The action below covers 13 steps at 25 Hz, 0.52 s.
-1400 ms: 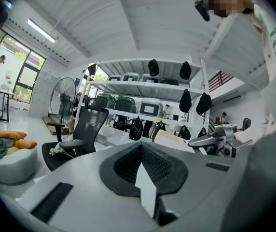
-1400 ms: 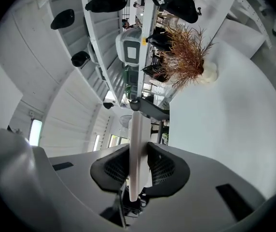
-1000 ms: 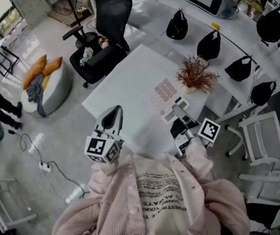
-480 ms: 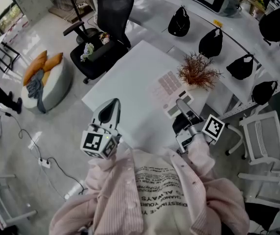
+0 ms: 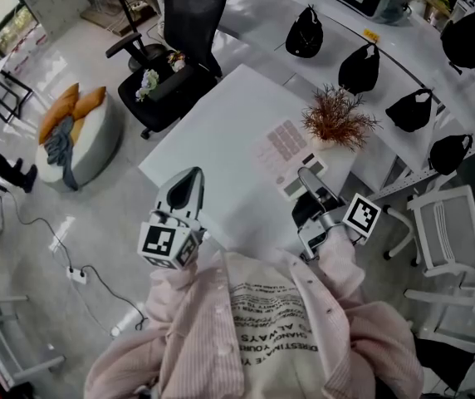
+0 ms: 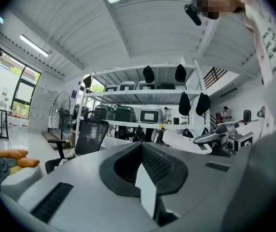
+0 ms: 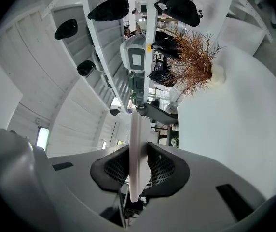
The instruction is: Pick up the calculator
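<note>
A white calculator [image 5: 286, 158] with pink keys is over the right part of the white table [image 5: 213, 148], its display end toward me. My right gripper [image 5: 307, 177] is shut on that near end. In the right gripper view the calculator [image 7: 134, 124] shows edge-on as a thin white slab pinched between the two dark pads of the right gripper [image 7: 135, 151]. My left gripper [image 5: 190, 175] hangs at the table's near left edge, shut and holding nothing. In the left gripper view the left gripper [image 6: 140, 149] has its pads together, and the right gripper [image 6: 220, 137] shows at the far right.
A red-brown twig plant [image 5: 335, 123] in a white pot stands just beyond the calculator. A black office chair [image 5: 179, 48] is behind the table. Black caps [image 5: 358, 69] sit on a white counter at the back right. A white chair [image 5: 445, 231] stands to the right.
</note>
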Motion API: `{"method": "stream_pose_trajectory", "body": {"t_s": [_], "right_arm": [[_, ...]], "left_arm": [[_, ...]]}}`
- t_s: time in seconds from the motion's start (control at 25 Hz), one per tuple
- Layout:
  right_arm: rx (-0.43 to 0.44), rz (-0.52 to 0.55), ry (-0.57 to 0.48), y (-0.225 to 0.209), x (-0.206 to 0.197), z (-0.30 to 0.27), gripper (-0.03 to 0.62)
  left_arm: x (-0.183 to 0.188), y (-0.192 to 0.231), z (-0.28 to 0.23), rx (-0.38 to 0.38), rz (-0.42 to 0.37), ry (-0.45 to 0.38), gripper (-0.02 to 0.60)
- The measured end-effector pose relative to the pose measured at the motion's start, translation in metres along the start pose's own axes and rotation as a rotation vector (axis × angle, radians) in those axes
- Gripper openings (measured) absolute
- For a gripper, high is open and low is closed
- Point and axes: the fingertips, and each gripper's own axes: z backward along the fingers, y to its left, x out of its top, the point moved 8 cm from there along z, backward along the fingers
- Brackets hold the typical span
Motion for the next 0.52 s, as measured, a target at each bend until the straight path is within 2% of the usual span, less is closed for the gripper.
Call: {"method": "stream_pose_trajectory", "body": {"t_s": [0.52], "right_arm": [[-0.002,-0.014,0.0,-0.0033,0.0006,0.0009,0.075]], "left_arm": [[-0.0027,-0.0014,-0.0002,-0.002,-0.003,0.003,0.002]]}}
